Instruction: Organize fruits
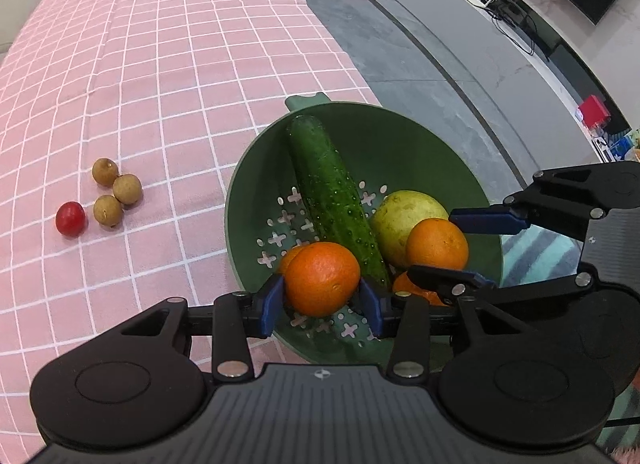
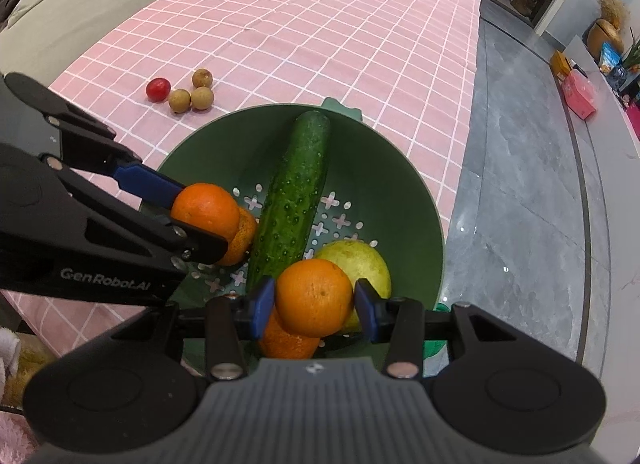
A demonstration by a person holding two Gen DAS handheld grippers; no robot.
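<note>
Closest to us in the left wrist view, the left claw (image 1: 321, 287) points steeply down into the colander (image 1: 420, 152), its blue pads at 9 and 3 o'clock of the first orange (image 1: 322, 276). Both pads sit against the peel, yet we cannot tell whether they press or merely flank it. This orange rests on another orange (image 1: 290, 258) at the 7 o'clock edge of the bowl.

From the right wrist view we see the right claw (image 2: 314, 290) partly closed on the second orange (image 2: 314, 300), a pad tight on either side, just above one more orange (image 2: 286, 340) at the bowl's 6 o'clock rim.

We find a cucumber (image 1: 332, 200) lying across the colander from 12 to 6 o'clock, between the two held oranges. A yellow-green fruit (image 1: 404, 212) sits at 4 o'clock, touching the second orange.

On the pink checked cloth (image 1: 180, 64) covering the counter, at 9 o'clock of the colander and well apart from it, three longans (image 1: 127, 189) cluster with a small red fruit (image 1: 71, 218) just beside them.
</note>
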